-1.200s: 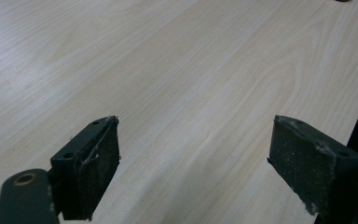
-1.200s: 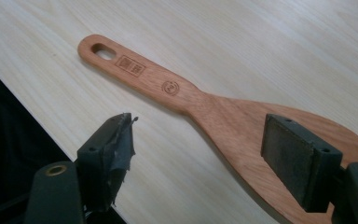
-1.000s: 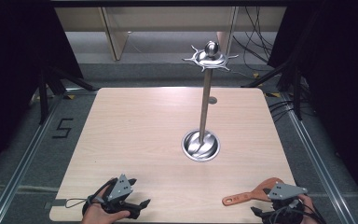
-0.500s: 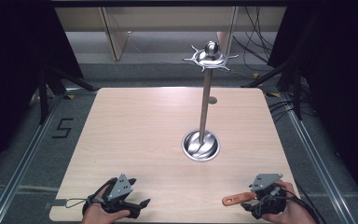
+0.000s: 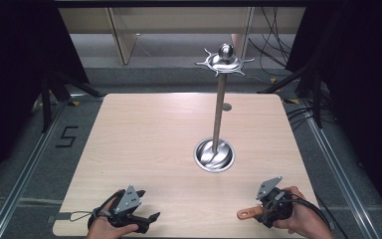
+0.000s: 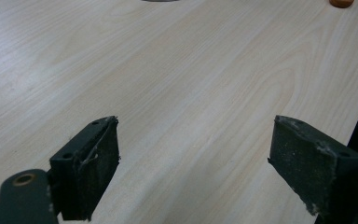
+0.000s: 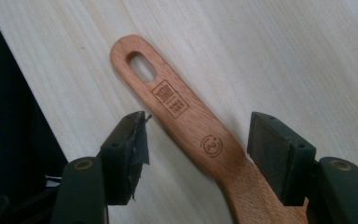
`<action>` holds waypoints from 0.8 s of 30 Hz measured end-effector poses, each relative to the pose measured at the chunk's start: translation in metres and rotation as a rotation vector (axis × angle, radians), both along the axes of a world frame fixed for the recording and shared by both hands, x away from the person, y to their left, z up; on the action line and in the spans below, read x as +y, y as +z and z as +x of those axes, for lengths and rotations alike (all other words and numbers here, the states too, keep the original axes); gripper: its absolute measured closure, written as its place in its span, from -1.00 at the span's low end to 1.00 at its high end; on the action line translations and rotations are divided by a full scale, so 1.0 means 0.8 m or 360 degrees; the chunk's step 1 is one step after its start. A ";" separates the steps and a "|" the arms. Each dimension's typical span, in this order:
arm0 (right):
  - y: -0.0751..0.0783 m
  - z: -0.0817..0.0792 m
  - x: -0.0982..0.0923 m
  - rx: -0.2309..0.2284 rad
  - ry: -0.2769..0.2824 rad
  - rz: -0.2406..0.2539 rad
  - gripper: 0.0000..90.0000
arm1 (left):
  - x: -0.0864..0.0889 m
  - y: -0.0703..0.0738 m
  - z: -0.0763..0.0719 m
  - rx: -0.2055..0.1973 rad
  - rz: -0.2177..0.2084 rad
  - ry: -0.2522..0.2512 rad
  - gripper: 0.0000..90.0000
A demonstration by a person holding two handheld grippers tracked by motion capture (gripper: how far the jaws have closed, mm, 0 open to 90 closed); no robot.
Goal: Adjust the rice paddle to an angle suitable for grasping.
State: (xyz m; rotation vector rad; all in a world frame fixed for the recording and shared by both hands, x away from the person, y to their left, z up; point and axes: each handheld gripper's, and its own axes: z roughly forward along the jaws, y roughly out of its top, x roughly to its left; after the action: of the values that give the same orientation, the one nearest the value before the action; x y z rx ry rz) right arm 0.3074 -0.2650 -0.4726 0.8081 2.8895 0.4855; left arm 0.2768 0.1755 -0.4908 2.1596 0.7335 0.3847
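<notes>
Lying between the right gripper's (image 7: 198,151) spread fingers (image 7: 279,154): wooden handle (image 7: 191,126).

On the bench (image 5: 144,144), a tall stand (image 5: 219,114) rises from its round base (image 5: 214,155) right of the middle, with a small disc (image 5: 226,106) lying behind it toward the far edge. Along the near edge, the left hand-held gripper (image 5: 151,219) sits at the left corner and the right hand-held gripper (image 5: 264,213) at the right. A wooden handle (image 7: 186,121) lies flat on the bench between the right one's jaws, touching neither, its holed end pointing left toward the other hand-held gripper.
</notes>
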 end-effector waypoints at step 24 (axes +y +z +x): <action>-0.002 0.038 0.021 0.0152 0.0000 -0.0237 0.38 | -0.001 -0.002 -0.001 0.0015 -0.0017 0.0019 -0.65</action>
State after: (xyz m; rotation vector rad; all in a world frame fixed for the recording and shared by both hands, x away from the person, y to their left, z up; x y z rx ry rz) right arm 0.3381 -0.2485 -0.4742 0.8293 2.9684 0.2340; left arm 0.2760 0.1747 -0.4923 2.1493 0.7521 0.3762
